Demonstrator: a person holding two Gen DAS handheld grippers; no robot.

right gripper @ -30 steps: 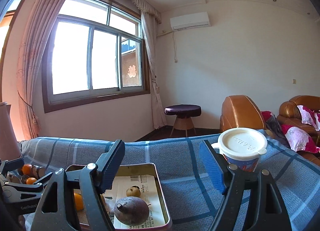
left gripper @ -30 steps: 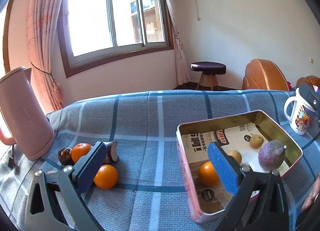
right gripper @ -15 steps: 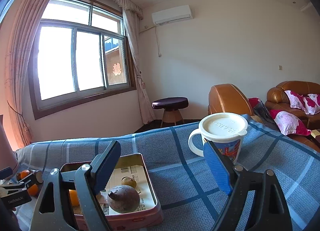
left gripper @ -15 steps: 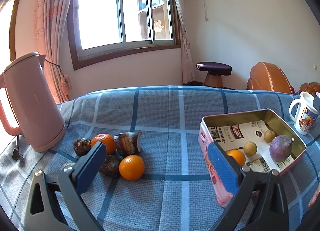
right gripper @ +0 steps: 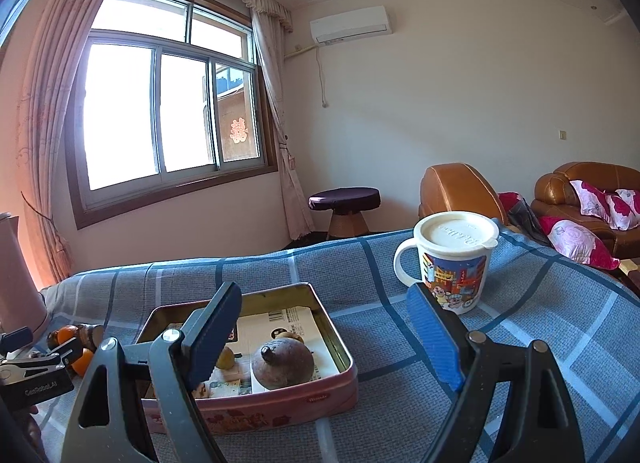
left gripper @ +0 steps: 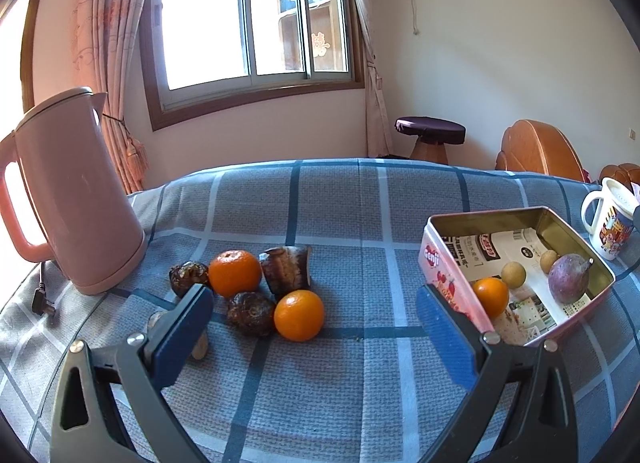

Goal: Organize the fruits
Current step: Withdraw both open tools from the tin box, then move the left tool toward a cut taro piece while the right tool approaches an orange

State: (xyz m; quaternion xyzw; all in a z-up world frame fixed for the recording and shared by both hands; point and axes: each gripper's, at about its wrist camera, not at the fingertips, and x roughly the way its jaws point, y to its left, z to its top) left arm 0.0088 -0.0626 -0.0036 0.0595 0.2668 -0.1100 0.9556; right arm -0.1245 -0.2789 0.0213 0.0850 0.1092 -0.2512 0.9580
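- Currently both grippers hang above the blue plaid tablecloth (left gripper: 360, 223), each with jaws spread wide and nothing between the pads.
- Left gripper (left gripper: 316, 327): tilted down toward the loose fruit pile; bare cloth lies between its fingers, and the near orange (left gripper: 299, 315) sits just ahead of the gap.
- Pile: far orange (left gripper: 235, 273), three dark brown fruits, one of them a cut piece (left gripper: 286, 269), all touching or just beside one another. A small pale item is partly hidden behind the left finger; cannot tell what it is.
- Pink kettle (left gripper: 76, 199) stands upright just left of the pile, near the table's left edge; its plug (left gripper: 42, 301) lies on the cloth.
- Open cloth runs between the pile and the pink tin (left gripper: 444, 275); the far half of the table is bare cloth up to its back edge.
- Tin holds an orange (left gripper: 491, 295), two small yellowish round fruits and a purple-brown fruit (left gripper: 568, 278), on printed paper.
- Right gripper (right gripper: 320, 335): nearly level, over the tin's right side; its left finger overlaps the tin in view, its right finger stands before the lidded mug (right gripper: 454, 259).
- Mug stands upright to the right of the tin, apart from it, with cloth between.
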